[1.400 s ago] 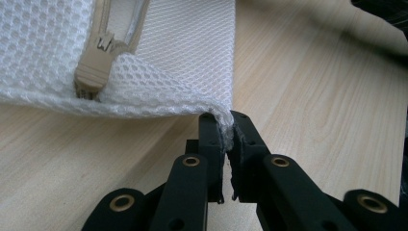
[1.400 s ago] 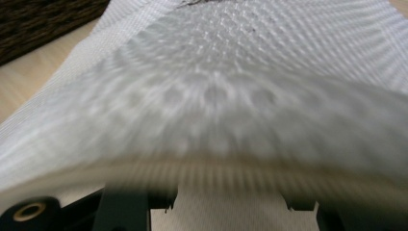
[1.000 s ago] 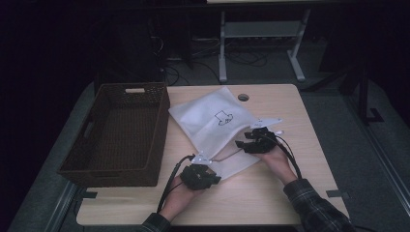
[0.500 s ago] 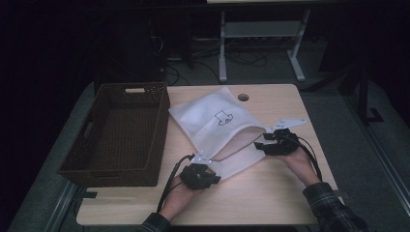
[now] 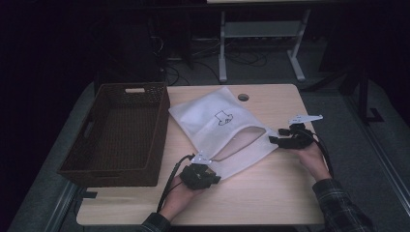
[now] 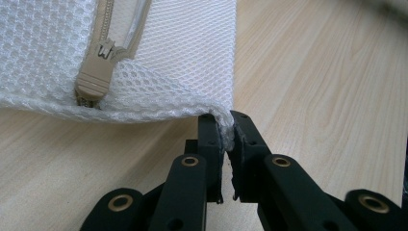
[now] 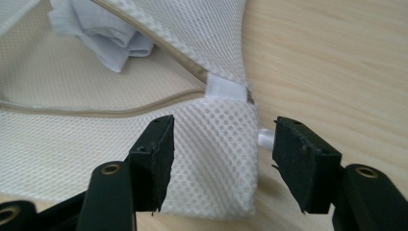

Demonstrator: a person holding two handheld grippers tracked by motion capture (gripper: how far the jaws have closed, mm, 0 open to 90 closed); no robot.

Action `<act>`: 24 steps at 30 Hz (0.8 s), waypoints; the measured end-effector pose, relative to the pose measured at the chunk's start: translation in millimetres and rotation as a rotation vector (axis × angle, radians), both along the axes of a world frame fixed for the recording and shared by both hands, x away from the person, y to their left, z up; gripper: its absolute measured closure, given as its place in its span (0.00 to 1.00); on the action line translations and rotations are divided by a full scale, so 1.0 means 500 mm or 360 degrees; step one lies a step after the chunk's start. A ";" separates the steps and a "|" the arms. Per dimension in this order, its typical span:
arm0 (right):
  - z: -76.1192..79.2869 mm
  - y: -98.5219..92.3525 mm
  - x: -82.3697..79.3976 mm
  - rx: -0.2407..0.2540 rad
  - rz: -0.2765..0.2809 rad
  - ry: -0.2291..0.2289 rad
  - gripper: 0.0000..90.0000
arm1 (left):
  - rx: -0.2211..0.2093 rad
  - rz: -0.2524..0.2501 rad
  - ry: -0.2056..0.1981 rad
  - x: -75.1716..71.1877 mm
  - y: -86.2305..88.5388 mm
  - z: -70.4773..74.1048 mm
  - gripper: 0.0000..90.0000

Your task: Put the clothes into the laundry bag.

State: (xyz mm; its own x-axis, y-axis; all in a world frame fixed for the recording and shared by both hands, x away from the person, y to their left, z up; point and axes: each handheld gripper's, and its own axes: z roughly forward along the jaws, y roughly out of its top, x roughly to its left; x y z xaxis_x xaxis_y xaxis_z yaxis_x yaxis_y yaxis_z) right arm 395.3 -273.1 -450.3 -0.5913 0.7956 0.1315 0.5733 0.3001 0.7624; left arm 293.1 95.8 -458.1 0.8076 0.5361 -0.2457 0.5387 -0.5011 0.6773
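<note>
Mesh laundry bag unzipped on the table, folded cloth still inside.

The white mesh laundry bag [image 5: 220, 133] lay flat just right of the wicker basket [image 5: 118, 130], its long axis diagonal, its gaping zipper mouth [image 5: 241, 142] running along the edge farthest from the basket; the unzipping looked done, emptying not. The left gripper [image 5: 205, 166] pinched the corner nearer the basket by the zipper slider [image 6: 96, 77]. The right gripper [image 7: 219, 154], jaws parted and just opening, straddled the far corner unpressed. A folded white cloth [image 7: 103, 33] lay inside.

We see a white mesh bag [image 5: 220, 130] with a beige zipper [image 6: 96, 72] and small dark print, a dark brown woven basket [image 5: 121, 133], and a pale wood-grain table [image 5: 270, 193].
</note>
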 end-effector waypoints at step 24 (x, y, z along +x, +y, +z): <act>-0.051 0.008 0.026 0.0081 0.0137 0.0084 0.86 | -0.0006 0.0019 -0.0008 0.002 0.003 0.000 0.93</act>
